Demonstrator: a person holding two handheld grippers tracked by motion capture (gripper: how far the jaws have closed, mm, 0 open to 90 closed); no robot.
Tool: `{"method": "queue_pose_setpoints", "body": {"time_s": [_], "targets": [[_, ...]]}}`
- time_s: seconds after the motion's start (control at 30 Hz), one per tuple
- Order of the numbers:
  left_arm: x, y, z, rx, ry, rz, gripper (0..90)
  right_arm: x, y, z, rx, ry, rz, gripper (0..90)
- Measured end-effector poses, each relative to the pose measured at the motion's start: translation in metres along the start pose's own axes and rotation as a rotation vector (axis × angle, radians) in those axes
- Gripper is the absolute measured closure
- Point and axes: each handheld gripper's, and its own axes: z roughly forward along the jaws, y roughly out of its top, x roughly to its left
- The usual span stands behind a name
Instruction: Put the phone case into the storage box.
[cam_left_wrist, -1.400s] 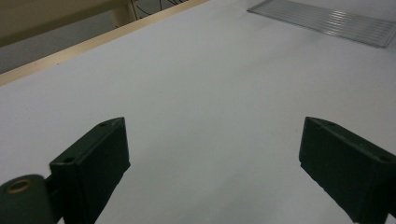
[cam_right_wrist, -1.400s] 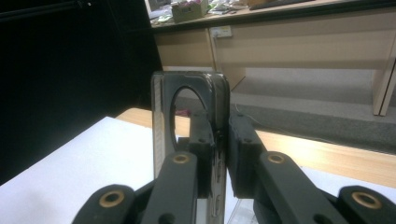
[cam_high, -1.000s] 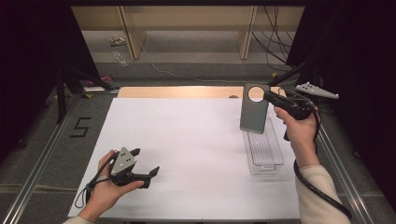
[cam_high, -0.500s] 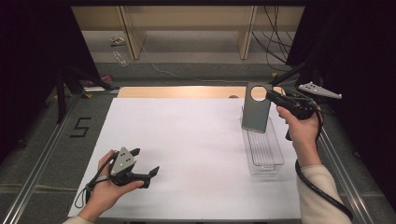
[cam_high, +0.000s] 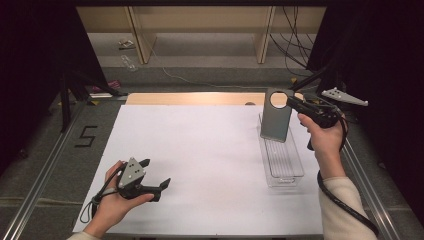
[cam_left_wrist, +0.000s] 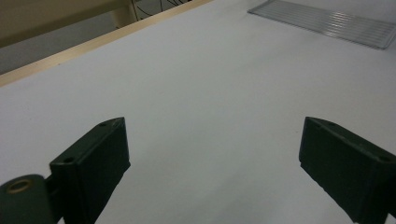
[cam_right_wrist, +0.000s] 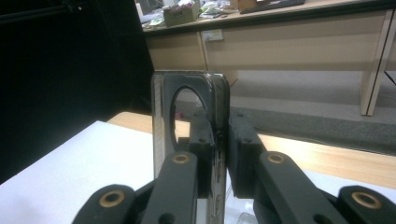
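Resting at about seven o'clock on the white sheet (cam_high: 210, 165), the left gripper (cam_high: 156, 175) is held low in the person's left hand (cam_high: 112, 200), its grey three-cornered plate turned upward. In the left gripper view its two black jaws are seen standing wide apart with nothing between them, only bare white surface ahead and the ribbed edge of the clear tray (cam_left_wrist: 327, 21) far off at one o'clock. A black cable is seen trailing from this gripper toward the near edge of the table.

Farther out, at roughly three o'clock, the clear plastic tray (cam_high: 282, 162) is laid lengthwise on the sheet, near its right border. Above the far end of that tray, at about two o'clock, a flat grey phone case (cam_high: 276, 120) with a round cut-out near its top is held upright, clear of the table. It is gripped at its right edge by the right gripper (cam_high: 294, 104), which is carried in the right hand (cam_high: 322, 140). In the right gripper view the jaws are seen pressed together on the thin edge of the case (cam_right_wrist: 187, 121), one pad on each face; whether its lower edge touches the tray cannot be made out for certain.

Beyond the sheet, at twelve o'clock, a strip of bare wooden tabletop (cam_high: 200, 98) is seen, and behind it pale wooden shelving (cam_high: 200, 20) over a grey floor
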Motion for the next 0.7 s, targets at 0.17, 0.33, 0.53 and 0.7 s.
{"method": "queue_pose_setpoints", "body": {"time_s": [0.17,0.33,0.53,0.7], "targets": [[0.0000,0.0000,0.0000,0.000,0.001,0.000,8.1,-0.0007,0.0003,-0.0009,-0.002,-0.004,-0.002,82.3],[0.0001,0.0000,0.0000,0.000,0.000,0.000,8.1,-0.0010,0.0003,-0.0009,-0.001,-0.008,-0.009,82.3],[0.0001,0.0001,0.0000,-0.001,0.000,0.000,8.1,-0.0008,0.0000,-0.0005,-0.004,-0.009,-0.017,82.3],[0.0001,0.0001,-0.0001,0.000,0.001,0.000,8.1,-0.0010,0.0000,-0.0007,-0.011,-0.012,-0.022,82.3]]}}
